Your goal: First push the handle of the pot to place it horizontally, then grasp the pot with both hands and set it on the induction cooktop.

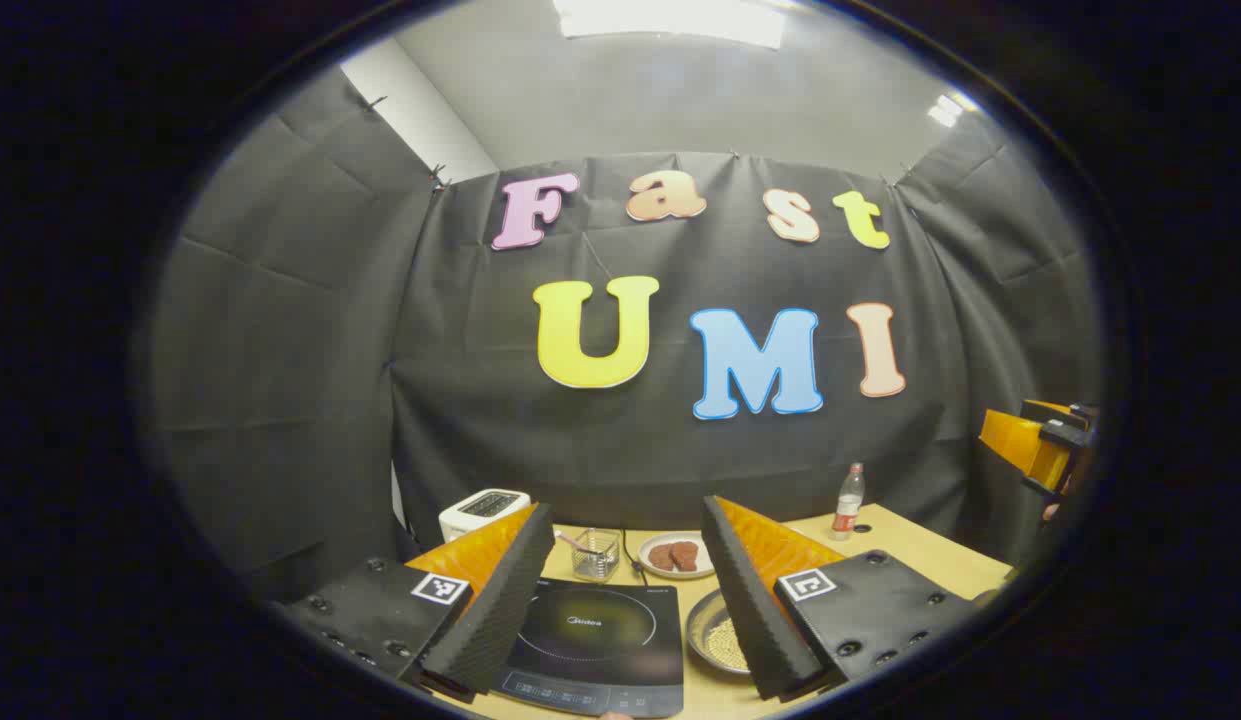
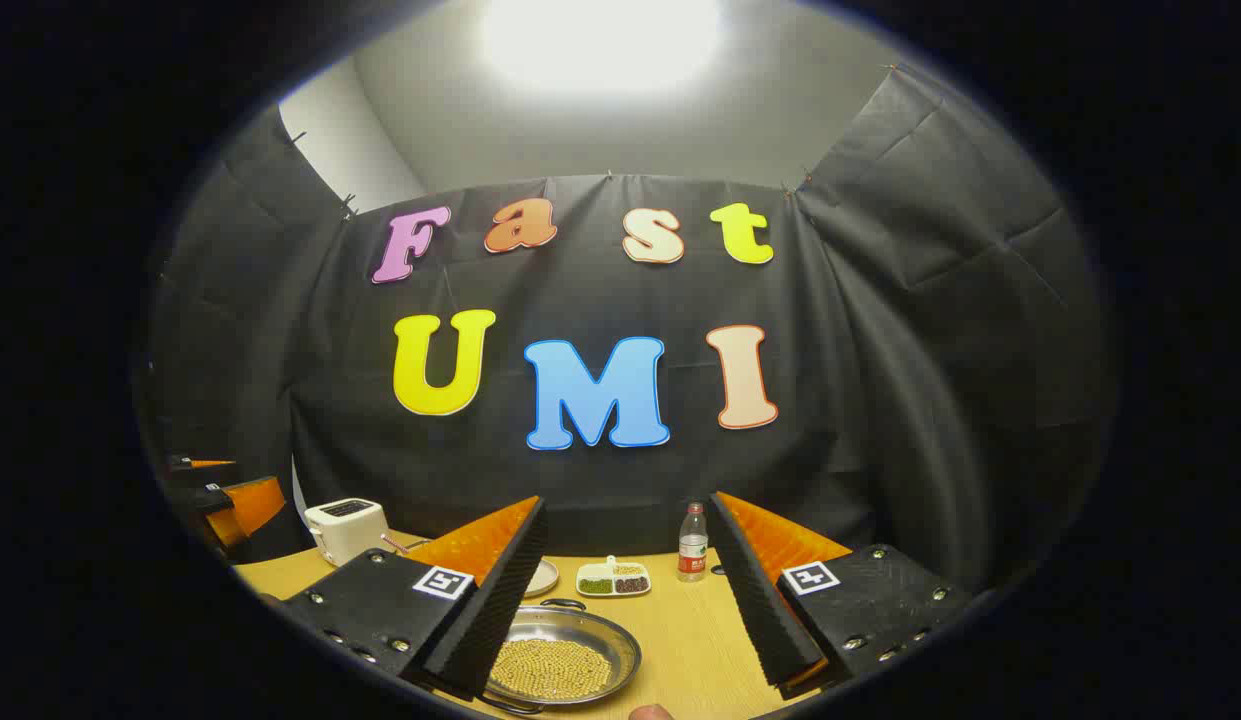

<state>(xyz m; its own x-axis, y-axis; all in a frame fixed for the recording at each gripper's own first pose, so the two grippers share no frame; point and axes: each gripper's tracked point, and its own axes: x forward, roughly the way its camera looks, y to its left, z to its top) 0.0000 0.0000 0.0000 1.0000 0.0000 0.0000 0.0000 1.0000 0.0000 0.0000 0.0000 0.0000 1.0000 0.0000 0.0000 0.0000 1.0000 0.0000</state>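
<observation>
Right, both grippers hover spread wide, gripping nothing. One pot (image 2: 560,655) of beans sits on the surface low between the right gripper (image 2: 628,610) fingers, its handle on the far rim. One cooktop (image 1: 595,640) lies left of it, under the left gripper (image 1: 620,610).
</observation>
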